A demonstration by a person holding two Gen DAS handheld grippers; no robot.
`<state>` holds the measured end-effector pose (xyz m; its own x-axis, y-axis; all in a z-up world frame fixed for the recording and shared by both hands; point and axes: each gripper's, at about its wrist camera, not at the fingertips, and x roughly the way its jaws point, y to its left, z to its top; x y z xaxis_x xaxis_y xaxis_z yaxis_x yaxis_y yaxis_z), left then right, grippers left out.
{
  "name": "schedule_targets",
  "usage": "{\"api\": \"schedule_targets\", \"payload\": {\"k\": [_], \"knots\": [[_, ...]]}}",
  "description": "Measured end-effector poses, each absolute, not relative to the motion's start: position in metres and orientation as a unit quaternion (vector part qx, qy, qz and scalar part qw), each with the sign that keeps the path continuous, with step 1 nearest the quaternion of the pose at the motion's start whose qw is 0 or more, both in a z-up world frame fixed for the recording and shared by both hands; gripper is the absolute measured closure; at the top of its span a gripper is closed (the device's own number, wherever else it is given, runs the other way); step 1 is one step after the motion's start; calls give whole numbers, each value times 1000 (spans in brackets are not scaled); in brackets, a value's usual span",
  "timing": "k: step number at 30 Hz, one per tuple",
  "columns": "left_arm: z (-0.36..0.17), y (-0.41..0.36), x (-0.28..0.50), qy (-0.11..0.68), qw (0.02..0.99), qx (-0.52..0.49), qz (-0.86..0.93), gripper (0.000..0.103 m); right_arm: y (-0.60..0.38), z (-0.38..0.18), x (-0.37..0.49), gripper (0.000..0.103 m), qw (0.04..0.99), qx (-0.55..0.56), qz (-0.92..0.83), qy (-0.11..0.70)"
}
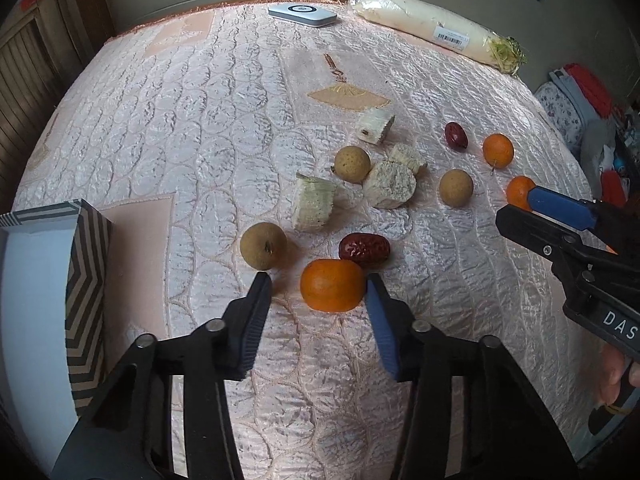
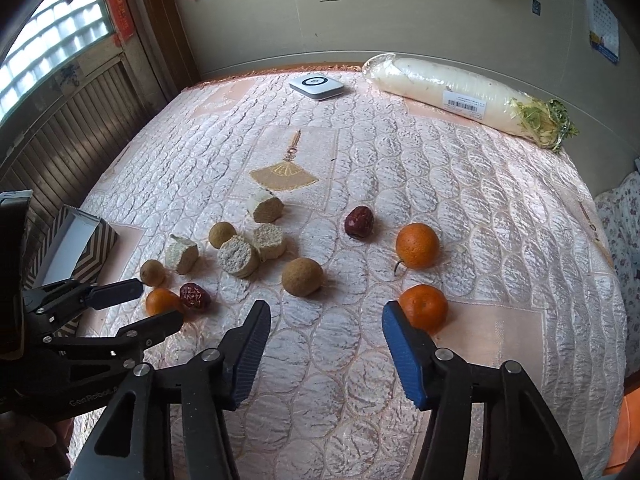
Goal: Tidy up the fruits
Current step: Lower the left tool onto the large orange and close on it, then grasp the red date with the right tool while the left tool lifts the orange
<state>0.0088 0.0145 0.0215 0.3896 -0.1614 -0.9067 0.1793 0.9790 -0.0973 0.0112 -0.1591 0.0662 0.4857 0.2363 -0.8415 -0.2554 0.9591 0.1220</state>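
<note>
On the pink quilted cloth (image 1: 180, 120) lie small oranges, brown longans, red dates and pale cut chunks. My left gripper (image 1: 317, 280) points down at the nearest orange (image 1: 332, 285), which sits between its jaws. The blue pad touches its right side and a gap remains on the left, so the gripper is open. A longan (image 1: 263, 246) and a date (image 1: 364, 249) lie just beyond. My right gripper (image 2: 326, 309) is open with nothing between its fingers. Another orange (image 2: 424, 306) sits just outside its blue finger (image 2: 400, 336), and a third orange (image 2: 417, 245) lies further back.
A chevron-patterned box (image 1: 88, 280) with a white inside stands at the left edge. Several pale chunks (image 1: 390, 189) and two more longans (image 1: 456, 188) cluster mid-cloth. A wrapped white radish (image 1: 432, 28) and a flat white device (image 1: 302, 14) lie at the far edge.
</note>
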Motion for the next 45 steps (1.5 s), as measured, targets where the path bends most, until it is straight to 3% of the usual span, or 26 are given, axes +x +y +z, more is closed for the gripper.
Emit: {"api": "schedule_targets", "payload": {"k": [3,10,21,26,30,32,45], "knots": [[21,16,8,542,834,-2,-105,71,-150,65,10,55,857,-12,162,489],[27,28,1,540,837,-10,-92,72,-122,59,8,57,838,0,227,496],[41,55,-10,530,846,-15,-52,72,-81,43,18,68,812,-9,275,515],[44,63,-12,530,847,-20,-42,72,-69,32,24,80,808,-20,269,523],[47,67,-14,529,848,-22,-38,72,-67,32,22,81,812,-29,267,518],[50,71,-15,527,849,-28,-36,72,-67,36,20,91,814,-30,269,514],[66,108,-27,513,857,-56,-8,72,-52,55,5,91,812,-49,294,502]]}}
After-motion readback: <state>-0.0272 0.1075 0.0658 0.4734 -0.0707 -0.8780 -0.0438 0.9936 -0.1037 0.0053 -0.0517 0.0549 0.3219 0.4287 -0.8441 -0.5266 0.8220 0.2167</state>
